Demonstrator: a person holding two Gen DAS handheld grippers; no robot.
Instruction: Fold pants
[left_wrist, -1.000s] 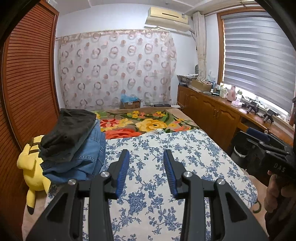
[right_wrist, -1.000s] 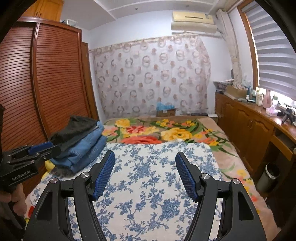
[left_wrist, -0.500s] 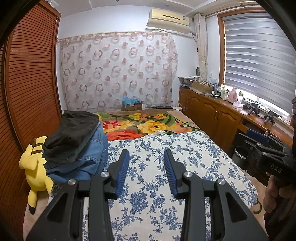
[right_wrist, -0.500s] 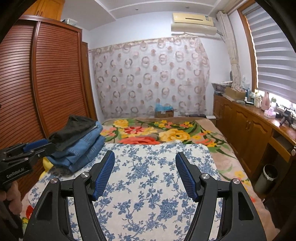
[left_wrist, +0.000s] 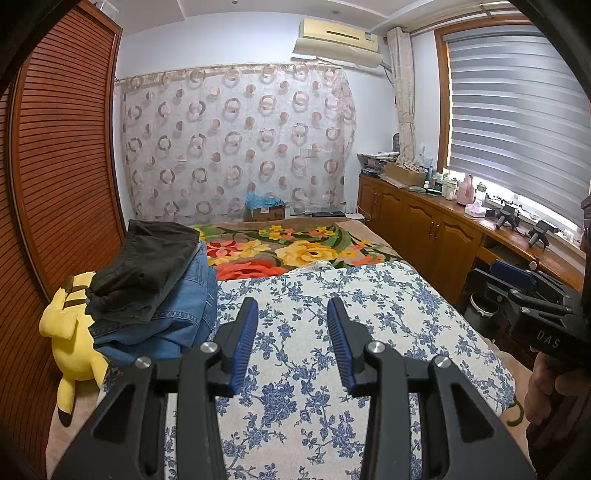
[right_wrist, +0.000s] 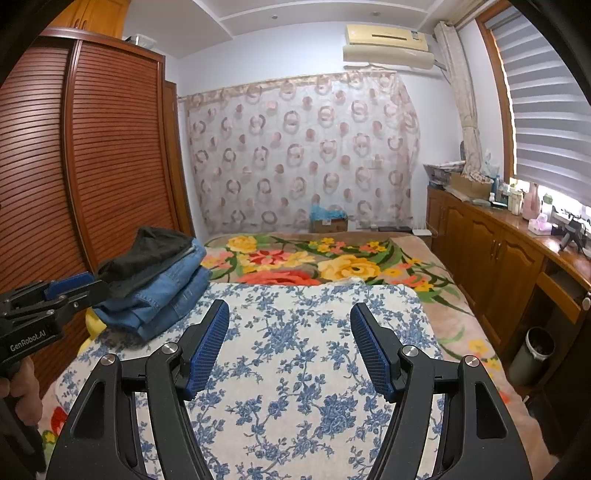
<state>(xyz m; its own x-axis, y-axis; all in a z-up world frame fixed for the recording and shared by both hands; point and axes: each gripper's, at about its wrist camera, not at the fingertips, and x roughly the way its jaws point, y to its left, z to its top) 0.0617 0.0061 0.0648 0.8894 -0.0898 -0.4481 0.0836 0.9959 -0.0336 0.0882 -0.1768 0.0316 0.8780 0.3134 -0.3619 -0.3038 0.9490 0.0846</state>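
A stack of folded pants lies at the left side of the bed: dark grey pants (left_wrist: 147, 264) on top of blue jeans (left_wrist: 173, 317). It also shows in the right wrist view, dark pants (right_wrist: 147, 251) over jeans (right_wrist: 162, 295). My left gripper (left_wrist: 291, 314) is open and empty above the blue-flowered sheet (left_wrist: 295, 369), to the right of the stack. My right gripper (right_wrist: 290, 317) is open wide and empty above the same sheet (right_wrist: 295, 387). Each gripper shows at the edge of the other's view.
A yellow plush toy (left_wrist: 72, 332) lies by the stack against the slatted wardrobe (left_wrist: 55, 184). A flowered blanket (left_wrist: 295, 251) covers the far bed. Wooden cabinets (left_wrist: 436, 236) and a bin (right_wrist: 535, 354) stand on the right.
Both grippers have risen and drawn back a little, so the stack and bed sit slightly lower in view. Both stay open and empty.
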